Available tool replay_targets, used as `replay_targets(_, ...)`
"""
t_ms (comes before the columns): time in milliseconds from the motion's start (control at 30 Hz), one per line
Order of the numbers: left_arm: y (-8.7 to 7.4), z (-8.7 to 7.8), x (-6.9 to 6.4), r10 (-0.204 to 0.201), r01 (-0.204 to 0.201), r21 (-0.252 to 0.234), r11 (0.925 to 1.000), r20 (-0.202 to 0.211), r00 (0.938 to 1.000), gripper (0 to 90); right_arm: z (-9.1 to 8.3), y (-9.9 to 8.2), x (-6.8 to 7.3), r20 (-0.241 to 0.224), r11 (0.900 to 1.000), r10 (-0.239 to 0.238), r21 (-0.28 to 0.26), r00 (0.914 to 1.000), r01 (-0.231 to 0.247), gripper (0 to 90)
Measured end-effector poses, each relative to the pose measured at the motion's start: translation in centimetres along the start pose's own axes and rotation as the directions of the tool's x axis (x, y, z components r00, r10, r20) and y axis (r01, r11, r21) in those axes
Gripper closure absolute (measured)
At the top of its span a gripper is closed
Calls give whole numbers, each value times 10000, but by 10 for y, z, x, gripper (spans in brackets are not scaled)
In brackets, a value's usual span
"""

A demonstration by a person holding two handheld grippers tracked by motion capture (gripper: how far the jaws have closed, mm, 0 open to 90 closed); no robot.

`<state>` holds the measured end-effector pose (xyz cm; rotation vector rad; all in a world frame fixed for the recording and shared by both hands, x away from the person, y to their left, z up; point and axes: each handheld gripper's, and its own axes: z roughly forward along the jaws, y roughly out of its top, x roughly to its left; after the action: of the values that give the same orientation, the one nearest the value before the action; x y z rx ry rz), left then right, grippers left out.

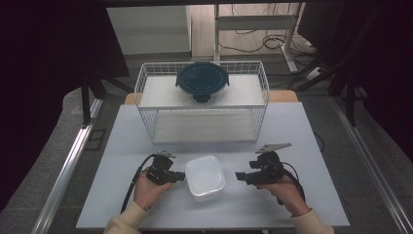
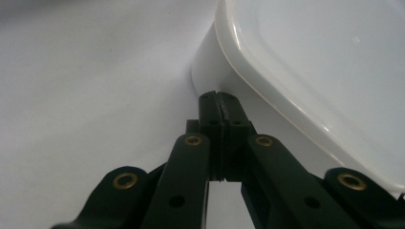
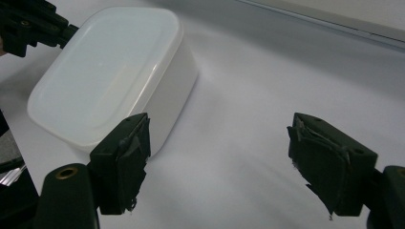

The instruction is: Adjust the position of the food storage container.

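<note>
A white rectangular container with a white lid (image 1: 205, 178) sits on the pale table near its front edge. My left gripper (image 1: 181, 175) is at the container's left side, shut with nothing between its jaws. In the left gripper view its joined tips (image 2: 218, 98) rest against the container (image 2: 305, 57) wall, just under the lid's rim. My right gripper (image 1: 240, 176) is a short way to the right of the container, pointing toward it. It is open (image 3: 224, 162) with nothing between its pads, and the container (image 3: 110, 71) lies ahead of its left jaw.
A white wire basket (image 1: 253, 66) stands at the back of the table (image 1: 131, 141) and holds a round glass container with a dark blue lid (image 1: 201, 82). Bare tabletop lies between the basket and the grippers. Dark curtains and metal rails flank the table.
</note>
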<state>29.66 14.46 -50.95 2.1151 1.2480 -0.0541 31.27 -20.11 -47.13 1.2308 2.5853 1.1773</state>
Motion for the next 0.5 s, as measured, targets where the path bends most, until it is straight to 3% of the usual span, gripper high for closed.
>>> replay_targets(167,10,8,-2,-131,133,-159,9998,147,9998,900,1,0,0,13,10000,7,15,10000,-7,217)
replay_targets(367,18,16,-9,61,-59,-69,10000,238,9997,900,1,-1,0,15,10000,-17,41,10000,16,217)
replay_targets(400,18,18,-12,-152,162,-289,9995,319,9994,900,1,-1,0,12,10000,-6,32,10000,6,217)
replay_targets(467,18,17,-11,-106,114,-216,9997,336,9994,900,0,-1,-1,41,10000,2,-31,10000,-2,218)
replay_targets(500,18,14,-8,146,-145,-26,9999,228,9996,899,-1,-1,-1,53,10000,-20,-69,10000,20,218)
